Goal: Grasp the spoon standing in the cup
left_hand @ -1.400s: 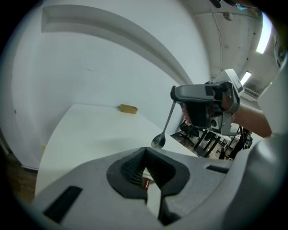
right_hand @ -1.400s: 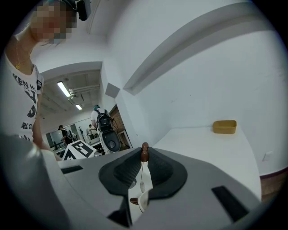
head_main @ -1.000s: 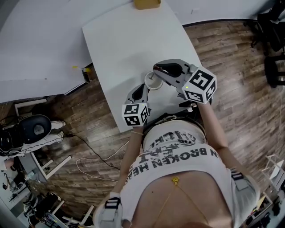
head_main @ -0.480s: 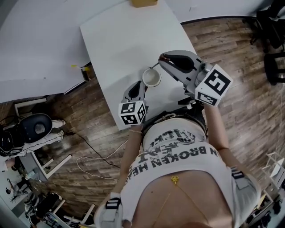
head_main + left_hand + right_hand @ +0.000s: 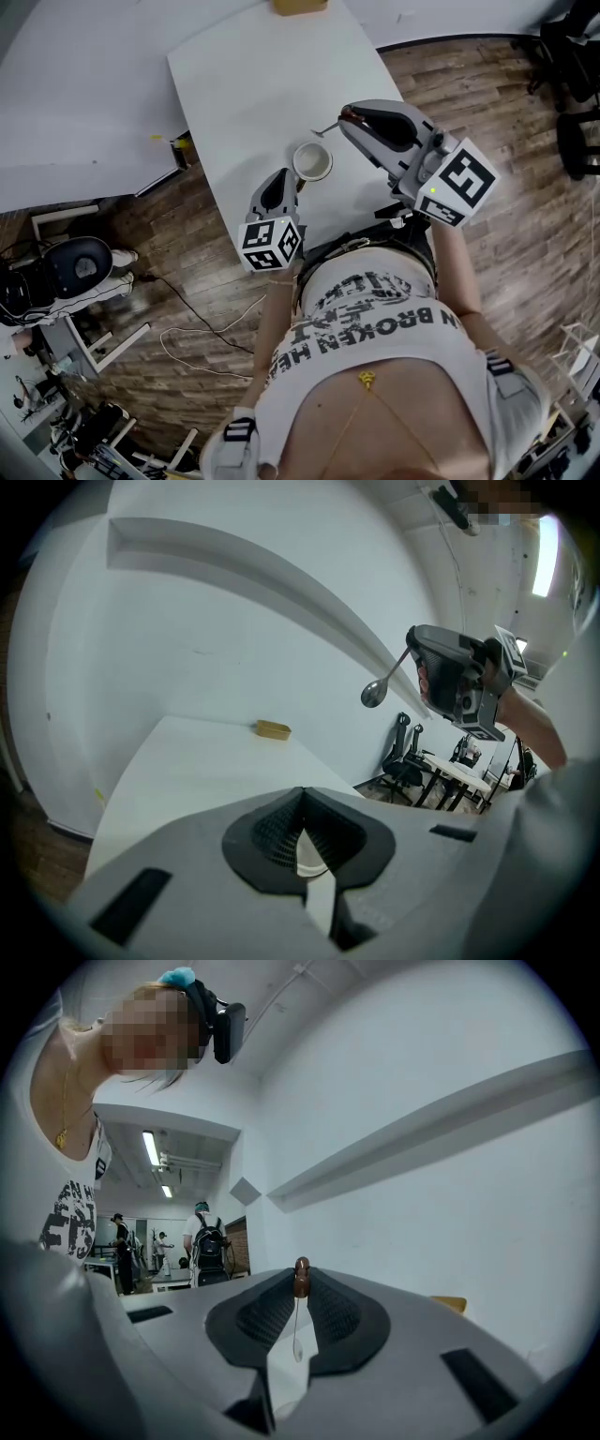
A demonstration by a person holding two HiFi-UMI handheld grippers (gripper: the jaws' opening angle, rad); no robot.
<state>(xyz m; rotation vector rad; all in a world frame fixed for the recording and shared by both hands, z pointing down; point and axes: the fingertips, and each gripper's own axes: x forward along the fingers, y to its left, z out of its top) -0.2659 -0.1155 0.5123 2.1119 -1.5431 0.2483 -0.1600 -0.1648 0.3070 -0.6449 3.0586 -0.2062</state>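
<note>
On the near end of the white table (image 5: 244, 84) is a white cup (image 5: 311, 161). My left gripper (image 5: 286, 180) reaches it from the near side. Between the left gripper's (image 5: 305, 803) pads a curved white piece of the cup (image 5: 312, 855) shows, and the jaws are shut on it. My right gripper (image 5: 349, 114) hangs above and to the right of the cup, shut on a thin metal spoon (image 5: 323, 129). The spoon's brown handle end (image 5: 301, 1277) sticks up between the pads of the right gripper (image 5: 302, 1288). Its bowl (image 5: 373, 694) hangs in the air, clear of the cup.
A small tan block (image 5: 300, 6) (image 5: 273, 729) lies at the table's far edge. Wood floor surrounds the table, with office chairs (image 5: 572, 84) at the right and a cable (image 5: 202, 328) at the lower left. People stand far off (image 5: 202, 1241) in the right gripper view.
The right gripper has risen and drawn right, lifting the spoon out of the cup. The left gripper has shifted a little up the picture and leftward, staying at the cup.
</note>
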